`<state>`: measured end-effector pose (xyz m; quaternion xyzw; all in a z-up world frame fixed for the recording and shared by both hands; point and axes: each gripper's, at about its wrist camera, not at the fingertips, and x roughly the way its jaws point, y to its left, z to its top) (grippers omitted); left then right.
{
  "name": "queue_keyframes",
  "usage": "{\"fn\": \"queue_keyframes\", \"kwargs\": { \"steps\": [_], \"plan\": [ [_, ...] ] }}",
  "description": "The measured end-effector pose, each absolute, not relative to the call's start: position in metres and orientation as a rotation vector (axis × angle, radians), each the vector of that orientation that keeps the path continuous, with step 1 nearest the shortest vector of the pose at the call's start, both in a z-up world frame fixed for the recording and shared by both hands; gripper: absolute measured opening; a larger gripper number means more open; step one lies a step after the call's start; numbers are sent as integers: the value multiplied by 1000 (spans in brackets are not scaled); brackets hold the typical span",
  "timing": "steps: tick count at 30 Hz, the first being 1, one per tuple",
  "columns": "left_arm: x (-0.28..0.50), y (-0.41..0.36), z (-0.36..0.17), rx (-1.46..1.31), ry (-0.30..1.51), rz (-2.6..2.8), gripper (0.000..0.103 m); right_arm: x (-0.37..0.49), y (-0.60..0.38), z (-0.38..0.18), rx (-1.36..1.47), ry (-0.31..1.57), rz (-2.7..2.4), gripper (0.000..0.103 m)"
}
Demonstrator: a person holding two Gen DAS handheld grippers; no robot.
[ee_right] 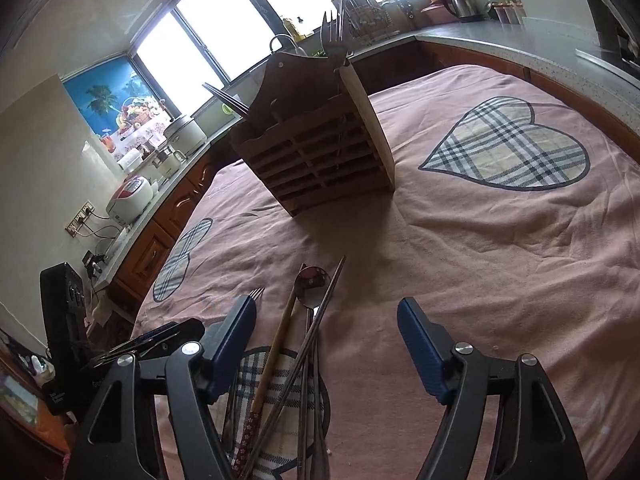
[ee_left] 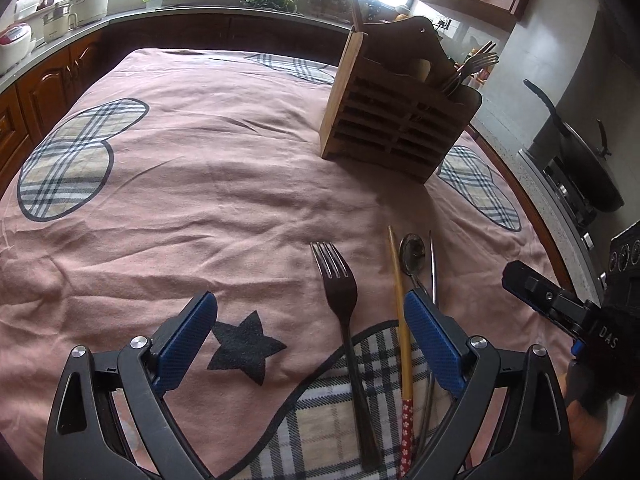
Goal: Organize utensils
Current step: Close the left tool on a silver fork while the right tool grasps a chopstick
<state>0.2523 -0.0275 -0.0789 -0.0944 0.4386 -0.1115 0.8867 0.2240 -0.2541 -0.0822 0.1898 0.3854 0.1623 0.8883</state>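
A wooden utensil holder (ee_left: 394, 120) stands on the pink tablecloth, with forks and chopsticks sticking out; it also shows in the right wrist view (ee_right: 316, 148). On the cloth lie a dark fork (ee_left: 340, 300), a wooden chopstick (ee_left: 400, 308), a metal spoon (ee_left: 413, 254) and metal chopsticks (ee_left: 433, 268). My left gripper (ee_left: 310, 316) is open above the fork and wooden chopstick, holding nothing. My right gripper (ee_right: 326, 320) is open and empty just above the spoon (ee_right: 312, 286), the wooden chopstick (ee_right: 280, 340) and the metal chopsticks (ee_right: 324, 312). The right gripper shows at the left view's right edge (ee_left: 560, 300).
The pink tablecloth (ee_left: 200, 200) with plaid hearts covers the table. Kitchen counters with rice cookers (ee_right: 132, 196), a kettle (ee_right: 462, 2) and a wok on a stove (ee_left: 580, 152) surround it. The left gripper's body (ee_right: 120, 348) sits close at my right gripper's left.
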Motion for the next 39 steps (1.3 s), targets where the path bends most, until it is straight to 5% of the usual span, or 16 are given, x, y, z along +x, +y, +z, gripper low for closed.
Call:
{"fn": "queue_keyframes", "kwargs": {
  "steps": [17, 23, 25, 35, 37, 39],
  "plan": [
    [298, -54, -100, -119, 1010, -311, 75, 288, -242, -116, 429, 954, 345, 33],
    [303, -63, -101, -44, 1004, -299, 48, 296, -236, -121, 429, 972, 347, 9],
    [305, -64, -101, -27, 1008, -301, 28, 296, -236, -121, 433, 969, 347, 8],
    [292, -55, -86, -71, 992, -332, 21, 283, -240, -102, 418, 915, 356, 7],
    [286, -52, -79, -76, 982, -334, 4, 279, -241, -96, 413, 902, 360, 7],
    [280, -47, -74, -93, 972, -344, 2, 275, -242, -90, 409, 888, 363, 7]
  ]
}}
